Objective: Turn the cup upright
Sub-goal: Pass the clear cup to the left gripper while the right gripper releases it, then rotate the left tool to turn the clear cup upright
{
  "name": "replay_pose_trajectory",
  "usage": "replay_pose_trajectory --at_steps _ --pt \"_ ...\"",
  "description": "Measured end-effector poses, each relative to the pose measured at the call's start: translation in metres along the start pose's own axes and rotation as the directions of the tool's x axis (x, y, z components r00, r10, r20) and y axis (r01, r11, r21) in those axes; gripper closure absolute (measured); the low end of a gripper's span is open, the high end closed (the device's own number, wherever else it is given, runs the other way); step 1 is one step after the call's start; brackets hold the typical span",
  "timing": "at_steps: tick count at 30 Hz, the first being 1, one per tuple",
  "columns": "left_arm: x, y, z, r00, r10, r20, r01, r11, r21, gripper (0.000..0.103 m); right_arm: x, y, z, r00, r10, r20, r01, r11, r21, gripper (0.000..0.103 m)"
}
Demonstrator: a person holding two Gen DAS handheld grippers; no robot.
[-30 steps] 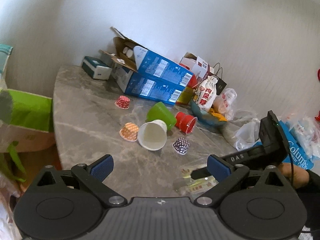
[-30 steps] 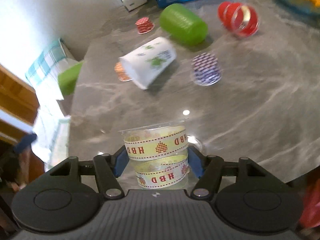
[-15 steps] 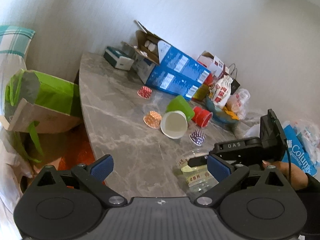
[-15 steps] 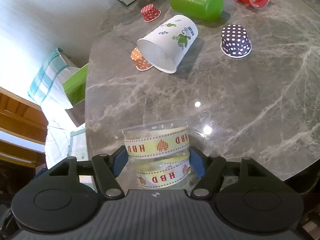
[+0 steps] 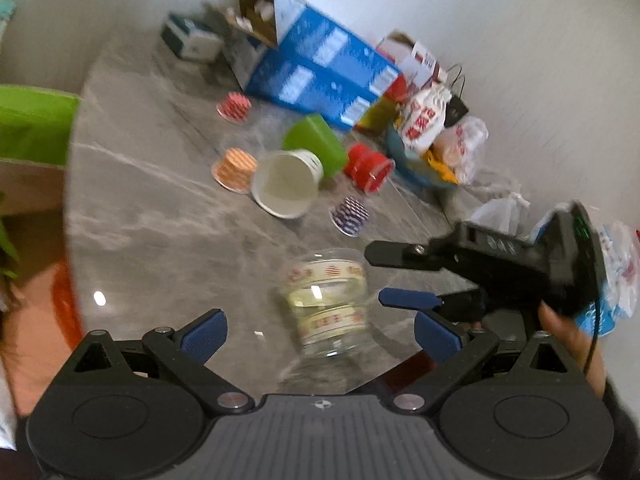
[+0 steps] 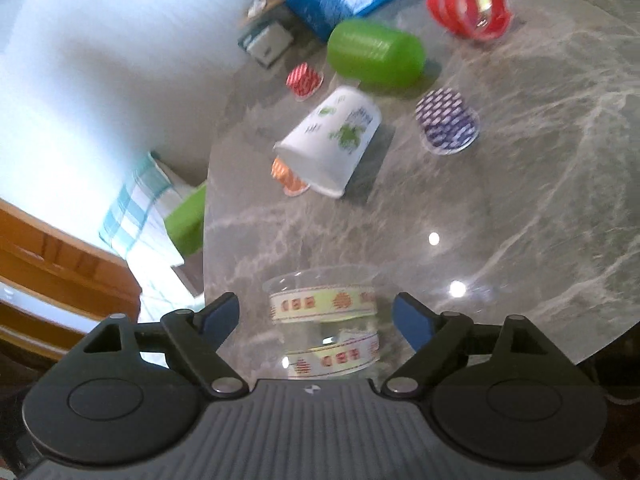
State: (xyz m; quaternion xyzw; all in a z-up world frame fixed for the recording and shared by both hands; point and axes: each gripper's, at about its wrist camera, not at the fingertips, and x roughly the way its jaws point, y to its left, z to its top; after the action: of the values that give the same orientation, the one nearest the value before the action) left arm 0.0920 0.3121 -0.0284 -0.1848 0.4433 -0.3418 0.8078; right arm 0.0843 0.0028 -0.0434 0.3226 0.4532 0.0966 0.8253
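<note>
A clear plastic cup [image 6: 324,320] with yellow-and-red bands stands upright, mouth up, near the front edge of the grey marble table [image 6: 500,208]. My right gripper [image 6: 316,318] is open, its blue pads apart from the cup on either side. In the left wrist view the same cup [image 5: 328,300] stands ahead of my open, empty left gripper [image 5: 320,330], with the right gripper [image 5: 404,276] just to its right. A white paper cup [image 6: 332,144] lies on its side farther back.
A green cup [image 6: 376,54] and a red cup [image 6: 468,8] lie on their sides. Small patterned cups sit mouth down: purple [image 6: 446,122], orange [image 5: 236,168], red [image 5: 234,106]. Blue boxes [image 5: 316,76] and bags [image 5: 424,120] line the far wall.
My right gripper has opened and let go of the clear cup, which now stands free on the table. My left gripper has swung toward the cup.
</note>
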Motion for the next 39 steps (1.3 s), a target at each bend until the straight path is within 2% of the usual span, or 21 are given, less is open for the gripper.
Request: replay_pose_trajectory --at_steps 2,5,8,10,16,19,25,27,29,31,32,33,34,36,37,38,39 --pt "0.018 -0.004 0.008 0.999 0.012 -0.045 -0.014 0.999 -0.048 0.002 -0.011 -0.01 -0.001 0.999 -0.008 0.043 0.008 1.0 -0.001 0.017" --pt "0.043 -0.008 0.018 0.993 0.043 -0.106 -0.054 0.993 -0.104 0.008 -0.031 -0.028 -0.004 0.994 -0.026 0.106 0.026 1.0 -0.003 0.008" --pt "0.064 -0.021 0.027 0.98 0.117 -0.159 -0.129 0.989 -0.066 0.008 -0.046 -0.045 -0.009 0.988 -0.013 0.155 0.014 1.0 -0.009 0.007" --pt "0.077 -0.024 0.03 0.968 0.15 -0.2 -0.168 0.983 -0.079 0.009 -0.053 -0.053 -0.012 0.985 0.014 0.172 -0.013 1.0 -0.006 0.007" --pt "0.099 -0.045 0.033 0.939 0.249 -0.236 -0.265 0.963 -0.039 0.01 -0.06 -0.078 -0.018 0.978 0.088 0.191 -0.093 0.996 0.014 0.007" --pt "0.109 -0.05 0.032 0.92 0.289 -0.264 -0.308 0.951 -0.03 0.015 -0.061 -0.086 -0.018 0.976 0.113 0.185 -0.117 0.993 0.011 0.007" --pt "0.114 -0.056 0.035 0.899 0.37 -0.233 -0.382 0.924 -0.005 0.021 -0.068 -0.091 -0.02 0.977 0.129 0.17 -0.126 0.992 -0.031 0.007" --pt "0.12 -0.057 0.035 0.891 0.379 -0.248 -0.391 0.92 0.001 0.032 -0.068 -0.093 -0.02 0.975 0.139 0.172 -0.136 0.99 -0.035 0.007" --pt "0.124 -0.058 0.035 0.886 0.389 -0.253 -0.4 0.916 0.01 0.035 -0.068 -0.095 -0.021 0.974 0.149 0.17 -0.144 0.989 -0.039 0.007" --pt "0.123 -0.06 0.035 0.886 0.396 -0.24 -0.403 0.915 0.024 0.037 -0.068 -0.097 -0.022 0.974 0.148 0.173 -0.143 0.989 -0.038 0.007" --pt "0.122 -0.062 0.035 0.892 0.392 -0.226 -0.395 0.918 0.036 0.038 -0.069 -0.098 -0.023 0.973 0.148 0.177 -0.144 0.989 -0.037 0.007" --pt "0.119 -0.066 0.035 0.905 0.374 -0.202 -0.371 0.927 0.055 0.038 -0.071 -0.1 -0.024 0.972 0.147 0.183 -0.143 0.989 -0.036 0.007" --pt "0.114 -0.07 0.035 0.925 0.344 -0.161 -0.335 0.939 0.081 0.038 -0.072 -0.101 -0.025 0.971 0.146 0.19 -0.142 0.989 -0.036 0.007" --pt "0.097 -0.082 0.032 0.966 0.255 -0.03 -0.247 0.954 0.167 0.037 -0.078 -0.1 -0.029 0.964 0.144 0.224 -0.134 0.989 -0.058 0.007" --pt "0.087 -0.084 0.029 0.976 0.214 0.037 -0.218 0.956 0.194 0.036 -0.081 -0.099 -0.031 0.959 0.136 0.248 -0.121 0.99 -0.076 0.007" --pt "0.078 -0.084 0.026 0.979 0.178 0.102 -0.196 0.957 0.213 0.036 -0.085 -0.096 -0.034 0.952 0.122 0.279 -0.098 0.99 -0.1 0.007" --pt "0.073 -0.082 0.025 0.978 0.16 0.133 -0.186 0.958 0.22 0.036 -0.089 -0.092 -0.038 0.944 0.107 0.313 -0.067 0.989 -0.135 0.007"
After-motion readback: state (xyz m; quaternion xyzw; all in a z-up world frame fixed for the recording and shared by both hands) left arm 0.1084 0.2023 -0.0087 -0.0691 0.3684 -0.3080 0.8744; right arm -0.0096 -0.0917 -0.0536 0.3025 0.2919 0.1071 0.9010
